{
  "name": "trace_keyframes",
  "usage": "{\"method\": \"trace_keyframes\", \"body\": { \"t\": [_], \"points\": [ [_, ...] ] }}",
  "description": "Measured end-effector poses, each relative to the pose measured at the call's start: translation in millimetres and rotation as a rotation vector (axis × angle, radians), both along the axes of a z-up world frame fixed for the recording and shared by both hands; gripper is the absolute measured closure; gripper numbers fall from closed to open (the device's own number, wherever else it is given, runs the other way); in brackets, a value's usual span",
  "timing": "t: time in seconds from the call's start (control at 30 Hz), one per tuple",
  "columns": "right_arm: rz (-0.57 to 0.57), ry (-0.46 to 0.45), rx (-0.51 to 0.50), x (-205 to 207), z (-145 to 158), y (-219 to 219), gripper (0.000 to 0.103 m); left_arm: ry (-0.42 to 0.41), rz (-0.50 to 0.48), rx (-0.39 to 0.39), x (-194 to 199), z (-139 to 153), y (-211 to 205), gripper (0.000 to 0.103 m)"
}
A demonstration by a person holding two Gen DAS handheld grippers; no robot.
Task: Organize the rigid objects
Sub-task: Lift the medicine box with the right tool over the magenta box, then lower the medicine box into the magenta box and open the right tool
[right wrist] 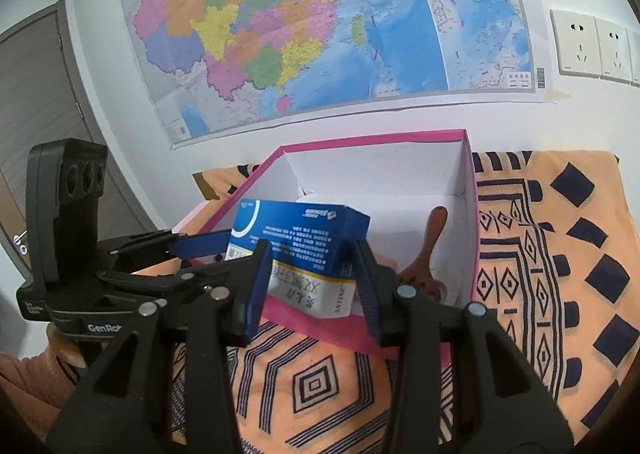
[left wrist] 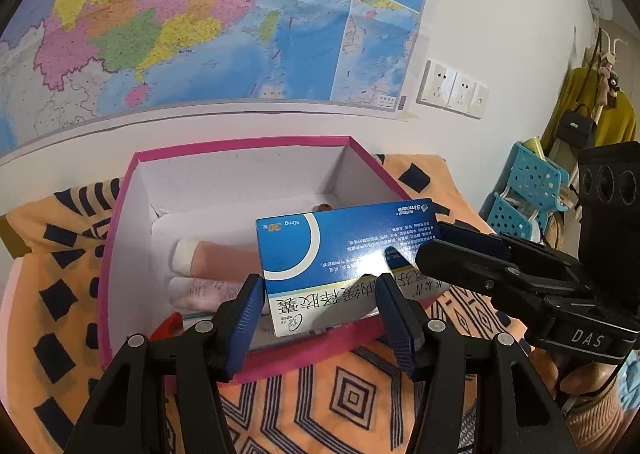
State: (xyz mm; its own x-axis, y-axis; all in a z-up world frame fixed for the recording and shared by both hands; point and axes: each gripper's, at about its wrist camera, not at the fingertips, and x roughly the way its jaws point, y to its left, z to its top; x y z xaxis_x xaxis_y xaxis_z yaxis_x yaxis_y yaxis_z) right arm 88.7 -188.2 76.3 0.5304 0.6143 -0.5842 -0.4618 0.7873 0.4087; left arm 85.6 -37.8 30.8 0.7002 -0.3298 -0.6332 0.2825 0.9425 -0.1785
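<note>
Carton [left wrist: 344,246]: pinched at its short end by the right tongs [right wrist: 312,286] and held tilted over the near rim of the pink box [left wrist: 240,143], half inside it and not set down yet.
Why held there: looks like it's being lowered into the box with the other rigid stuff, so it's kept clear of the near wall. That's a guess from the pose.
Left tongs [left wrist: 320,310]: spread wide, with the tips just at the carton's near edge. No real grip is made out. Whether the pads actually touch it can't be told.
Why left is there: probably parked close to steady or nudge the carton if it slips. That's judged, not seen.
Right pose: brought in from the right side, roughly level, with the jaws clamped across the carton's narrow width.
Left pose: aimed forward and slightly down at the box's front wall.
Already in box: two tubes [left wrist: 216,258] lying on the left, and a brown wooden scoop [right wrist: 428,250] leaning on the right.
Box spot: sat on the orange patterned cloth [right wrist: 560,254], pushed back by the wall.
</note>
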Motion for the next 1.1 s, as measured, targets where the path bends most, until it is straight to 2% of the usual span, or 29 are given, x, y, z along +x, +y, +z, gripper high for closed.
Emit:
{"method": "trace_keyframes", "body": {
  "t": [1.1],
  "points": [
    [-0.018,0.078,-0.006,28.1,-28.5,7.3,0.059,0.057,0.037,0.040,38.7,-22.0,1.4,0.045]
  ]
}}
